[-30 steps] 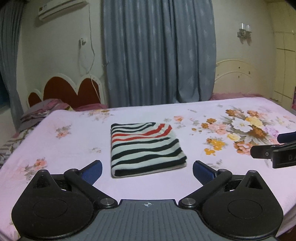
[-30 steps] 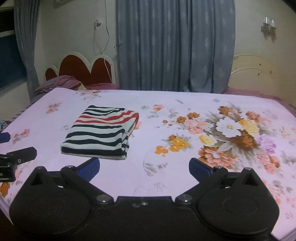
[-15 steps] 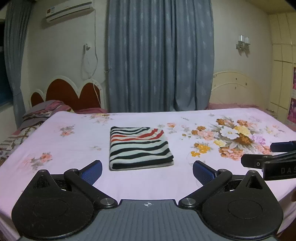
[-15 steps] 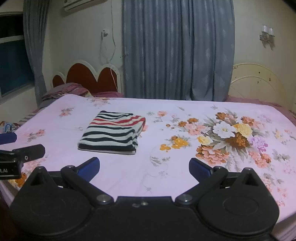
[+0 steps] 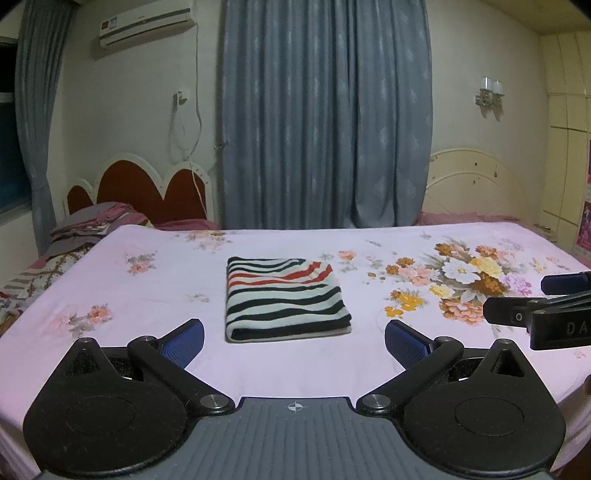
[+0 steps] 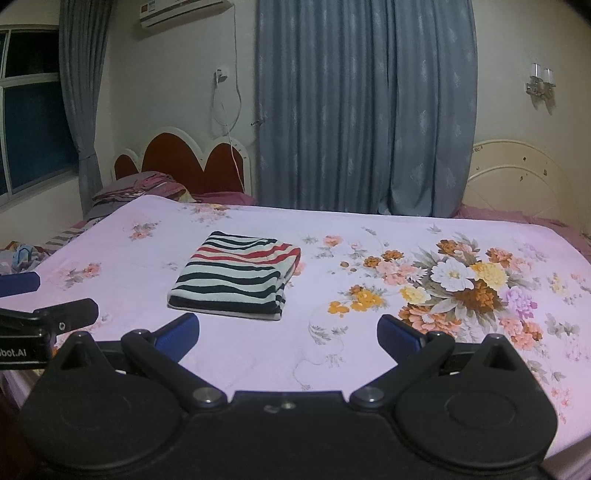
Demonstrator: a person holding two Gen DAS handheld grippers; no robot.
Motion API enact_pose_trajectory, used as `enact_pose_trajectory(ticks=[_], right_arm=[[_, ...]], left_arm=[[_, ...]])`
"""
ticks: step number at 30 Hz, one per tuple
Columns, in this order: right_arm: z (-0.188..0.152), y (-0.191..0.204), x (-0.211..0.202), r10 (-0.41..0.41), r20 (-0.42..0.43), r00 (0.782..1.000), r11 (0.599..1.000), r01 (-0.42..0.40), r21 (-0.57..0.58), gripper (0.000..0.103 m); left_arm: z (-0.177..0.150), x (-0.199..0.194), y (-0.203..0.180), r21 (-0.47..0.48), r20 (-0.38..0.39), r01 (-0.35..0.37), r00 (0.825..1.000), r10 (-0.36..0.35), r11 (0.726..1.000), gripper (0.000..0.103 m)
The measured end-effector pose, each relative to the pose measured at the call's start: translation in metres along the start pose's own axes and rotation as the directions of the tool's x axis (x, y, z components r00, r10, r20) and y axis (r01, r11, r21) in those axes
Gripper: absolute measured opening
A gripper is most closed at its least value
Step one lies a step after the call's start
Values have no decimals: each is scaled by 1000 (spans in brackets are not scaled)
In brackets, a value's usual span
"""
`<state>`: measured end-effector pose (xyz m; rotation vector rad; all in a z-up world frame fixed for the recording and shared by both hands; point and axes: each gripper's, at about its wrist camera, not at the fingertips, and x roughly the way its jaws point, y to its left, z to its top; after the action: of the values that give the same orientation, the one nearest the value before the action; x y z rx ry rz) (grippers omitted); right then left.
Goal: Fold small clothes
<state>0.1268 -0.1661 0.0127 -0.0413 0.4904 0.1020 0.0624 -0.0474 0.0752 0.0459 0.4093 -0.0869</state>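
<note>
home bedroom | bed [image 5: 147, 295] | curtains [image 5: 325, 118] | headboard [image 6: 184, 166] | air conditioner [image 5: 146, 22]

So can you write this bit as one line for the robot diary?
shirt: folded, flat on bed | left gripper: open, empty | right gripper: open, empty | neither touches shirt

The left claw [image 5: 294, 341] is level, its blue-padded fingers [image 5: 184, 342] spread wide and empty. Beside it, the right claw [image 6: 288, 334] matches: fingers [image 6: 400, 339] wide apart, gripping nothing.
</note>
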Motion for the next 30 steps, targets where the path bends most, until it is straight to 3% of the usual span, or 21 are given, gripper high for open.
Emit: enact_pose_trajectory(ticks=[30], right_arm=[[1,-2,6,-14,2,1000,1000,14,24,102]], left_arm=[[7,12,3,16,-5,11,1000,-11,1000,103]])
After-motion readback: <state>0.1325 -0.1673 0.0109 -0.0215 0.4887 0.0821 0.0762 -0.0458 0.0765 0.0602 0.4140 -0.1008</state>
